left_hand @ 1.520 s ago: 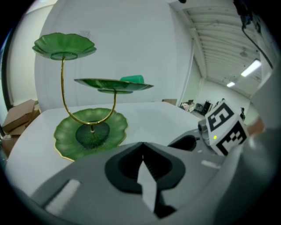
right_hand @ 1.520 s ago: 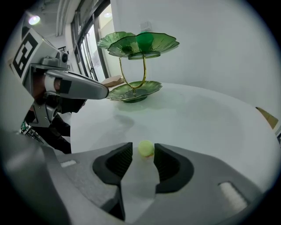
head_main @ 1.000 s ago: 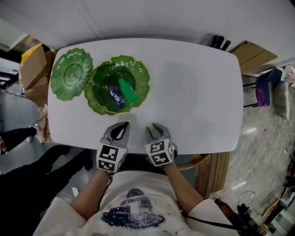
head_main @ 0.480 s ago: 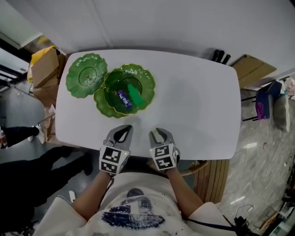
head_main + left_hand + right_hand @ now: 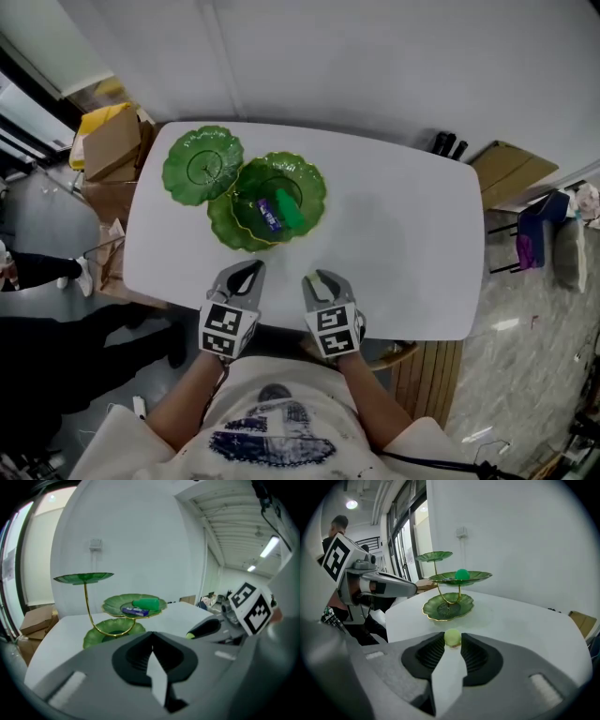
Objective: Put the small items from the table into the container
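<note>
A three-tier green leaf stand (image 5: pixel 279 197) rises at the back left of the white table (image 5: pixel 403 234). Its middle tier (image 5: pixel 136 605) holds a green item (image 5: pixel 146 603) and a blue packet (image 5: pixel 134 611); its top tier (image 5: pixel 202 166) is bare. My right gripper (image 5: pixel 319 278) hangs over the near table edge, shut on a small pale green ball (image 5: pixel 452 637) pinched at its tips. The left gripper (image 5: pixel 246 273) hangs beside it, shut with nothing between its jaws. In the right gripper view the stand (image 5: pixel 448 606) stands ahead, well apart from the ball.
Cardboard boxes (image 5: pixel 112 141) sit on the floor left of the table. A chair (image 5: pixel 539 187) and a brown board (image 5: pixel 511 159) are at the right. Dark objects (image 5: pixel 448 145) lean at the table's back right corner. A person's legs (image 5: pixel 56 347) show at the lower left.
Both grippers have risen at the near table edge, side by side. The head view has drawn back, so the table looks smaller. The right gripper's hold on the ball is unchanged.
</note>
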Demonstrator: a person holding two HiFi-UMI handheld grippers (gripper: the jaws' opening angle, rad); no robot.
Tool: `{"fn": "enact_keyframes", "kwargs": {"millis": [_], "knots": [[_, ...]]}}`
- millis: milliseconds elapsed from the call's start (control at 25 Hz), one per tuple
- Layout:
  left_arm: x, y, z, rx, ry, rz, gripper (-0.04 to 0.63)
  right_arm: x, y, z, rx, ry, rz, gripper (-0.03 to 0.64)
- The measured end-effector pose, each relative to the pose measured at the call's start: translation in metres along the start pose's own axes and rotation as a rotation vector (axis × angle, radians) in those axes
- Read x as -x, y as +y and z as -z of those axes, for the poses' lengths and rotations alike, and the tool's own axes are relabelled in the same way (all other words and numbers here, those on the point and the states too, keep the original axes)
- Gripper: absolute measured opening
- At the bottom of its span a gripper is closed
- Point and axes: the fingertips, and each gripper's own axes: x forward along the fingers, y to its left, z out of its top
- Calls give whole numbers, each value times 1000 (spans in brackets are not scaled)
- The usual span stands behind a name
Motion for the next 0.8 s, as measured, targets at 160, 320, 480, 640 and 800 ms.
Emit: {"fn": "enact_keyframes", "kwargs": {"millis": [160, 320, 480, 640, 800], "knots": [[4, 4, -12, -6, -23, 1, -9, 7, 1, -20, 1, -28, 2, 107], [5, 7, -22, -6, -39, 2, -9, 13, -1, -42, 8, -61, 8, 107], [5, 10, -34, -4, -60, -1, -9, 19, 0, -61, 13, -91, 5, 107], [6, 17, -43, -8, -72, -7, -9, 22, 0, -81, 14, -124, 3, 107], [5, 26, -48, -1, -77, -15, -9, 20, 0, -98, 22, -144, 1, 107]]}}
